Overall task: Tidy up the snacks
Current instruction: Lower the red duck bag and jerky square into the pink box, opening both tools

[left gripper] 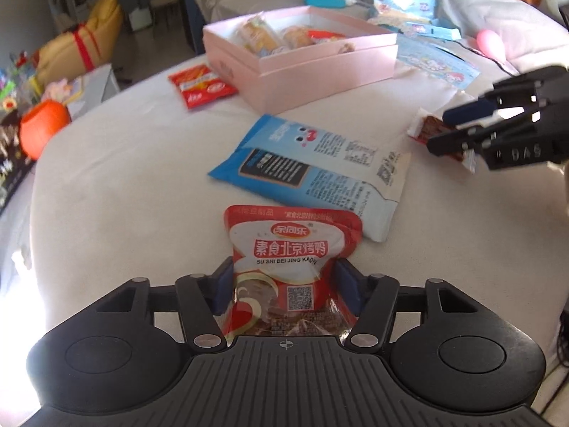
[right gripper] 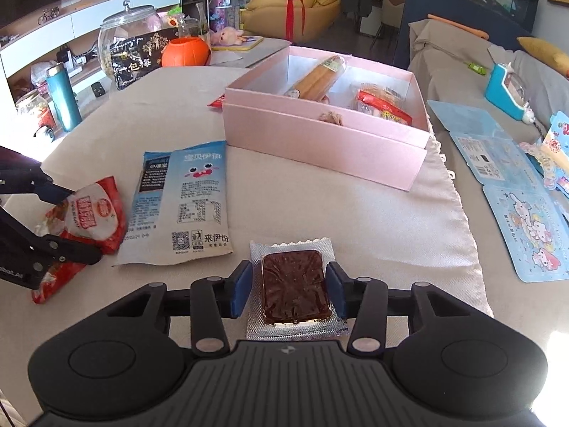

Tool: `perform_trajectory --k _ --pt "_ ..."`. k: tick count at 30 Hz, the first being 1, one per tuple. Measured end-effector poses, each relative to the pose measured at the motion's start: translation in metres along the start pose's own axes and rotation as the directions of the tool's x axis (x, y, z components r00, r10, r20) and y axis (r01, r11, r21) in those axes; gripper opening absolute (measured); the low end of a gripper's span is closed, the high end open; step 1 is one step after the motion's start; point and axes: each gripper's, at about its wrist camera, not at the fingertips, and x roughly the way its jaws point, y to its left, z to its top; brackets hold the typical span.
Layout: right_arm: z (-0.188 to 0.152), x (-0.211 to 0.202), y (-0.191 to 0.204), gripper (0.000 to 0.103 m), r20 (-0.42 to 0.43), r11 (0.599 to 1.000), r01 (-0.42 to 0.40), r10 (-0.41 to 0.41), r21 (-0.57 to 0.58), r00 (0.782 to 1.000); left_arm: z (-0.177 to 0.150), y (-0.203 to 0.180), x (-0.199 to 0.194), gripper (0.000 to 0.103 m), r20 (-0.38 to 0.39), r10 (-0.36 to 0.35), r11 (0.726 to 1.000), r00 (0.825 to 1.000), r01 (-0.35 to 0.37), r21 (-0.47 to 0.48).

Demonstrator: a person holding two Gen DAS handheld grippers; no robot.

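Observation:
A red-and-white snack packet (left gripper: 291, 249) lies between the pads of my left gripper (left gripper: 284, 270), which pinch its sides; the right wrist view shows this gripper (right gripper: 76, 222) on the bowed packet (right gripper: 92, 213). My right gripper (right gripper: 290, 277) is shut on a brown snack in a clear, silver-edged wrapper (right gripper: 293, 284), also seen from the left wrist view (left gripper: 439, 130). The open pink box (right gripper: 320, 142) (left gripper: 320, 67) stands farther back with several snacks inside. A blue-and-white bag (left gripper: 313, 163) (right gripper: 185, 199) lies flat between both grippers. Another red packet (left gripper: 201, 85) rests left of the box.
Everything sits on a pale cloth-covered surface (right gripper: 355, 220). Blue cartoon cards (right gripper: 526, 227) and a teal toy (right gripper: 505, 89) lie to the right. Beyond the far left edge stand an orange pumpkin bucket (right gripper: 185, 51), a glass jar (right gripper: 124, 35) and a teal bottle (right gripper: 64, 96).

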Motion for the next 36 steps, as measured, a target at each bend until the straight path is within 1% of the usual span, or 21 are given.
perform_trajectory --k 2,4,7,10,14,17,21,22,23,24,25,26,27,28,30,31,32,33,34,35,36 --pt "0.004 -0.011 0.0 0.044 0.031 1.0 0.004 -0.003 -0.006 1.0 -0.004 -0.004 -0.007 0.06 0.034 0.011 1.0 0.999 -0.012 0.012" --pt "0.009 -0.021 -0.002 0.044 0.062 1.0 0.011 -0.011 -0.006 0.998 -0.003 -0.002 -0.016 0.059 0.058 -0.004 1.0 0.998 0.004 -0.001" --pt "0.021 -0.034 -0.009 0.044 0.099 1.0 0.027 -0.027 0.004 0.995 0.01 0.004 -0.038 0.058 0.129 0.021 1.0 0.991 -0.02 -0.014" --pt "0.032 -0.043 -0.014 0.044 0.14 0.999 0.039 -0.041 0.017 0.989 0.033 0.012 -0.062 0.057 0.22 0.04 0.999 0.975 -0.032 -0.037" --pt "0.056 -0.061 -0.028 0.044 0.22 0.997 0.057 -0.067 0.051 0.973 0.077 0.011 -0.083 0.058 0.338 0.041 0.999 0.94 -0.034 -0.026" --pt "0.079 -0.077 -0.045 0.045 0.283 0.994 0.068 -0.09 0.087 0.955 0.11 0.006 -0.08 0.059 0.39 0.036 0.999 0.92 -0.035 -0.009" --pt "0.112 -0.093 -0.067 0.045 0.36 0.99 0.062 -0.103 0.126 0.927 0.155 0.006 -0.055 0.059 0.413 -0.01 1.0 0.911 0.015 -0.009" --pt "0.121 -0.094 -0.072 0.045 0.372 0.99 0.057 -0.102 0.132 0.923 0.168 0.009 -0.048 0.059 0.424 -0.026 0.999 0.905 0.033 -0.009" --pt "0.129 -0.095 -0.076 0.045 0.379 0.989 0.051 -0.1 0.137 0.92 0.181 0.015 -0.042 0.059 0.442 -0.048 0.998 0.896 0.063 -0.02" --pt "0.14 -0.093 -0.082 0.045 0.385 0.989 0.043 -0.096 0.143 0.918 0.195 0.023 -0.036 0.06 0.46 -0.077 0.993 0.885 0.109 -0.043" --pt "0.151 -0.09 -0.087 0.045 0.387 0.988 0.035 -0.091 0.15 0.917 0.207 0.033 -0.027 0.061 0.471 -0.11 0.983 0.875 0.166 -0.079" --pt "0.161 -0.086 -0.092 0.045 0.386 0.987 0.024 -0.085 0.16 0.918 0.218 0.042 -0.014 0.066 0.477 -0.138 0.968 0.868 0.22 -0.119" --pt "0.171 -0.08 -0.098 0.046 0.383 0.984 0.011 -0.079 0.175 0.92 0.227 0.051 0.004 0.074 0.469 -0.155 0.955 0.87 0.254 -0.155" --pt "0.182 -0.072 -0.105 0.048 0.377 0.98 -0.003 -0.073 0.197 0.924 0.234 0.058 0.025 0.074 0.443 -0.175 0.945 0.879 0.276 -0.174" --pt "0.197 -0.048 -0.121 0.055 0.354 0.967 -0.036 -0.056 0.25 0.933 0.239 0.074 0.067 0.068 0.371 -0.209 0.927 0.905 0.304 -0.219" --pt "0.202 -0.033 -0.13 0.065 0.324 0.959 -0.063 -0.031 0.277 0.946 0.238 0.081 0.079 0.066 0.357 -0.215 0.915 0.909 0.315 -0.251" --pt "0.205 -0.017 -0.139 0.066 0.293 0.948 -0.087 -0.007 0.307 0.956 0.232 0.091 0.085 0.065 0.368 -0.228 0.896 0.901 0.342 -0.282" --pt "0.204 -0.003 -0.146 0.066 0.261 0.936 -0.098 0.007 0.339 0.965 0.226 0.099 0.088 0.065 0.391 -0.241 0.878 0.888 0.371 -0.302" --pt "0.2 0.009 -0.15 0.066 0.231 0.931 -0.094 0.01 0.354 0.973 0.219 0.11 0.088 0.065 0.414 -0.241 0.863 0.878 0.389 -0.322" --pt "0.195 0.018 -0.151 0.066 0.207 0.933 -0.077 0.003 0.351 0.978 0.214 0.119 0.087 0.065 0.426 -0.211 0.863 0.88 0.372 -0.341" --pt "0.188 0.026 -0.147 0.066 0.187 0.94 -0.047 -0.018 0.337 0.982 0.21 0.126 0.086 0.065 0.422 -0.149 0.875 0.894 0.318 -0.365"
